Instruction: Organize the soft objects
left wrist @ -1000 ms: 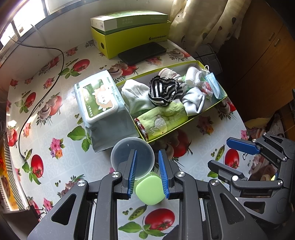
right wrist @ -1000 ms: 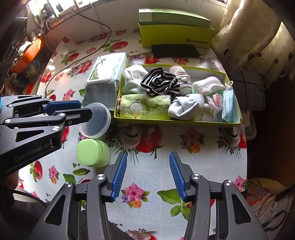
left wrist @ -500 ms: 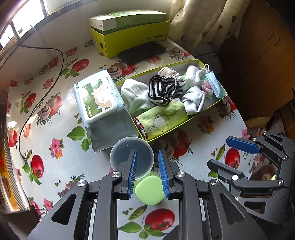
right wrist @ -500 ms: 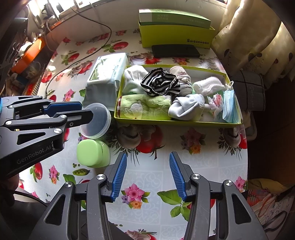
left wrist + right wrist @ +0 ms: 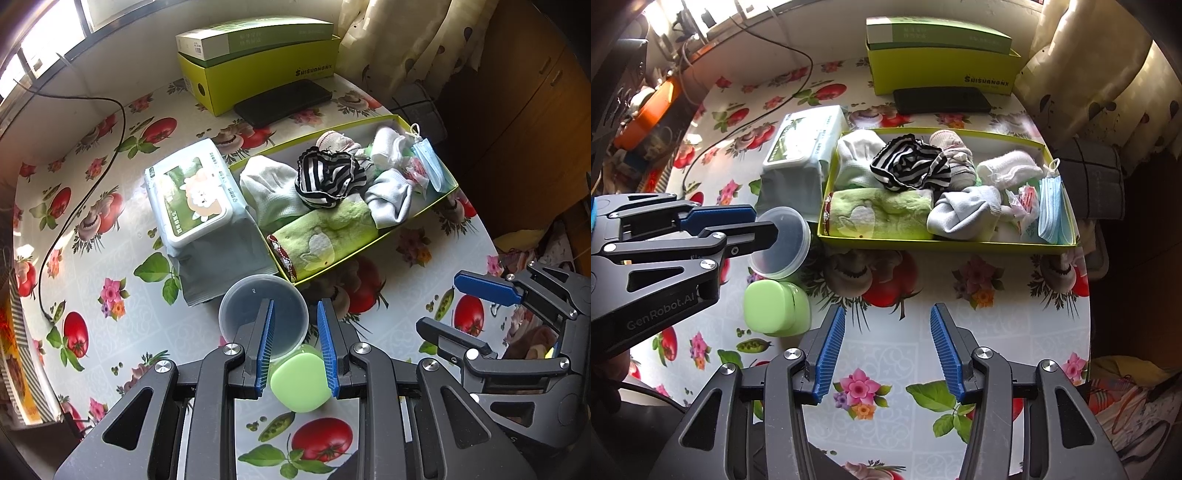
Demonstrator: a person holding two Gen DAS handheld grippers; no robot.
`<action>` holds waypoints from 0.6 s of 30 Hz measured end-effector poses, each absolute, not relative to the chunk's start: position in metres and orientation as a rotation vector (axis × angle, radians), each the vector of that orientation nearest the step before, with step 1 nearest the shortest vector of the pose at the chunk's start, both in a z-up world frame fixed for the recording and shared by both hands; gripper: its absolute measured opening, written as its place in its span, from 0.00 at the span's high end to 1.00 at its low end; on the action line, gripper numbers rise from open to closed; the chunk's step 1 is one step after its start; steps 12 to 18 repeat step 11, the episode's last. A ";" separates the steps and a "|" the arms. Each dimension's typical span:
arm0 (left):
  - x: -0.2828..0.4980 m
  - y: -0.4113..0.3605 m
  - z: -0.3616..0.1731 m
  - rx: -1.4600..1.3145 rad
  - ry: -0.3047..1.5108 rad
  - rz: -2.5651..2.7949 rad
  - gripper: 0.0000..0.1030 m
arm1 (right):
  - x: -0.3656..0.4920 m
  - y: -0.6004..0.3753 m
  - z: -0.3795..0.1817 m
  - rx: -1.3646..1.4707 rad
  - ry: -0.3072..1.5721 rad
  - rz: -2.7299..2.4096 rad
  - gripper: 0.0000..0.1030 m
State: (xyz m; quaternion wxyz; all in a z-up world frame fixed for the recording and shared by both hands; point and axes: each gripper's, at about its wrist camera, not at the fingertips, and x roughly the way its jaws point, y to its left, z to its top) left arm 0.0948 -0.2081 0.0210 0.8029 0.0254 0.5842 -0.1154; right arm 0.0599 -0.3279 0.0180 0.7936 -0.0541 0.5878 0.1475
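Observation:
A yellow-green tray (image 5: 945, 244) (image 5: 428, 211) holds soft things: a green towel (image 5: 879, 216) (image 5: 325, 236), a striped black-and-white cloth (image 5: 910, 166) (image 5: 328, 175), white socks (image 5: 1008, 168), a grey sock (image 5: 964, 214) and a blue face mask (image 5: 1051, 206). My left gripper (image 5: 294, 308) is open and empty, hovering above a clear plastic cup (image 5: 243, 308) and a green lidded jar (image 5: 301, 382). My right gripper (image 5: 887, 317) is open and empty above the bare tablecloth in front of the tray.
A wet-wipes pack (image 5: 192, 194) (image 5: 801, 147) lies left of the tray. A green box (image 5: 942, 70) and a black phone (image 5: 942, 100) sit behind it. A black cable (image 5: 74, 177) runs along the left. The round table's edge (image 5: 1087, 314) is at the right.
Both grippers have barely moved; the left wrist view has drifted very slightly. Nothing was taken or released.

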 end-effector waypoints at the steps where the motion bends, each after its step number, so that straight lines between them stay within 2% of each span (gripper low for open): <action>1: 0.094 -0.207 0.020 0.055 1.252 -0.248 0.76 | 0.060 -0.327 0.018 -0.116 1.264 0.318 0.53; 18: 0.094 -0.204 0.022 0.073 1.232 -0.241 0.76 | 0.061 -0.323 0.017 -0.105 1.266 0.324 0.53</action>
